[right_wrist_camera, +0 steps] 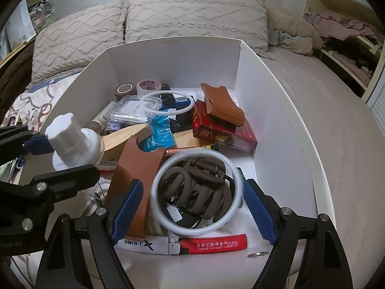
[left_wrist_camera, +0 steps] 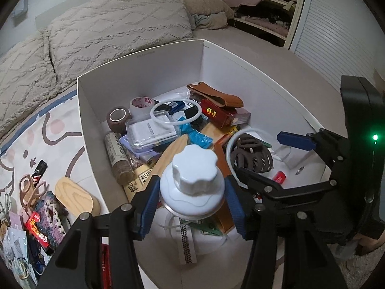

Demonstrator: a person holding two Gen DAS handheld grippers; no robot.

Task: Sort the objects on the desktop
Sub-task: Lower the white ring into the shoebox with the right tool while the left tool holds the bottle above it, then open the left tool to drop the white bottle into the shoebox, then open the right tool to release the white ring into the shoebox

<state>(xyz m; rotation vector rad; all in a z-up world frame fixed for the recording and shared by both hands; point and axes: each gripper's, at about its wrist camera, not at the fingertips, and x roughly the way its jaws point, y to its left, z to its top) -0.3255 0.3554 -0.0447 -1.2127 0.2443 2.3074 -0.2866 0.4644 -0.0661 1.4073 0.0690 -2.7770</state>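
Observation:
A white box (left_wrist_camera: 168, 55) on the bed holds mixed desktop items. My left gripper (left_wrist_camera: 192, 207) is shut on a white bottle with a scalloped cap (left_wrist_camera: 193, 171) and holds it above the box's near left part; the bottle also shows in the right wrist view (right_wrist_camera: 72, 139). My right gripper (right_wrist_camera: 195, 207) is open over the box's near right part, its blue pads either side of a white ring (right_wrist_camera: 196, 192) with a brown hair claw (right_wrist_camera: 199, 185) inside. It touches neither. The right gripper also shows in the left wrist view (left_wrist_camera: 272, 161).
The box (right_wrist_camera: 276, 91) also holds tape rolls (left_wrist_camera: 134, 108), a red packet (right_wrist_camera: 216, 125), a brown leather pouch (right_wrist_camera: 223, 101) and a red lighter (right_wrist_camera: 214, 243). Left of the box, scissors (left_wrist_camera: 31, 187), a wooden piece (left_wrist_camera: 77, 197) and small items lie on a patterned sheet. Pillows (right_wrist_camera: 192, 12) lie behind.

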